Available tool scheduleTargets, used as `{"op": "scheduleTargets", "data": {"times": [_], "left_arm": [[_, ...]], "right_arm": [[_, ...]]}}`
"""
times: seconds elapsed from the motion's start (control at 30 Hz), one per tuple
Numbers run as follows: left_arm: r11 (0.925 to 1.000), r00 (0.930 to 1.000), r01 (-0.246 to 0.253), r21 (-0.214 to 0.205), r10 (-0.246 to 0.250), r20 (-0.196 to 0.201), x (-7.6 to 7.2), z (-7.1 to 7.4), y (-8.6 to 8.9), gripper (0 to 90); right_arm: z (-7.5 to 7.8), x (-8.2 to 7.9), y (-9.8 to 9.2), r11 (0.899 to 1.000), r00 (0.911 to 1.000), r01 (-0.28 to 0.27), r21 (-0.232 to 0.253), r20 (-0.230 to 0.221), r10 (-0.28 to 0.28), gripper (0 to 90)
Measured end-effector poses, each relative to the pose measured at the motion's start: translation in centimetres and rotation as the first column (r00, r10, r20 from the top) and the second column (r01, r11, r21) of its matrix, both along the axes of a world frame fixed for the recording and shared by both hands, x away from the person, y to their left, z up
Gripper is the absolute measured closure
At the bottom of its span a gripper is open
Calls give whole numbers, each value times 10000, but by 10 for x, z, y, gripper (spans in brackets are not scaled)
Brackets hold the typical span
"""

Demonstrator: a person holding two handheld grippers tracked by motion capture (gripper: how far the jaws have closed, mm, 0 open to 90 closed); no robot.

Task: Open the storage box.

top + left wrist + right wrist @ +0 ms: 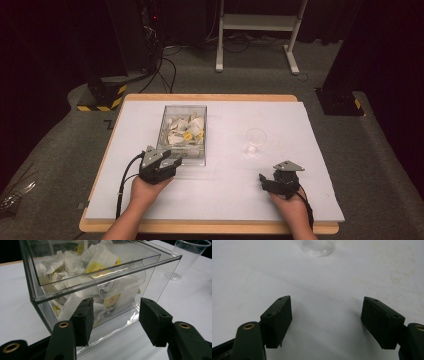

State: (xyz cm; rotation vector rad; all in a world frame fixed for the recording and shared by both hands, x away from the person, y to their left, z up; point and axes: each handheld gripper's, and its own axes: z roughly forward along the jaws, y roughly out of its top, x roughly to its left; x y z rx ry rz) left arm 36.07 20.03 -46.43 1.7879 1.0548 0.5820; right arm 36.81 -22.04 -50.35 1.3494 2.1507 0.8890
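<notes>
A clear plastic box [182, 134] holding several white and yellow tea bags [186, 131] stands on the white table top, left of centre. My left gripper [167, 161] sits just in front of the box's near wall, open, with nothing between its jaws. In the left gripper view the box [105, 282] looms close ahead of the left gripper [115, 317] and the tea bags [100, 263] show through its walls. A clear plastic cup [255, 141] stands upright to the right of the box. My right gripper [266, 179] rests open near the front right, the cup's base [318, 247] ahead of it.
The white board [215, 200] lies on a wooden table with its front edge close to the person's wrists. Beyond the table are a white frame stand [257, 30], cables on the floor and a black-and-yellow striped base [102, 97].
</notes>
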Motion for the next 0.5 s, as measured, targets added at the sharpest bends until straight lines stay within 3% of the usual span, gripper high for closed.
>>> {"op": "scheduleTargets", "data": {"times": [0.07,0.5], "left_arm": [[9997,10000,42,-240,-41,38,2,0,0,458],[9985,9996,-101,-545,116,275,8,-2,-1,492]], "right_arm": [[0,0,0,10000,10000,-2,-3,3,2,249],[0,0,0,10000,10000,-1,-3,5,1,250]]}}
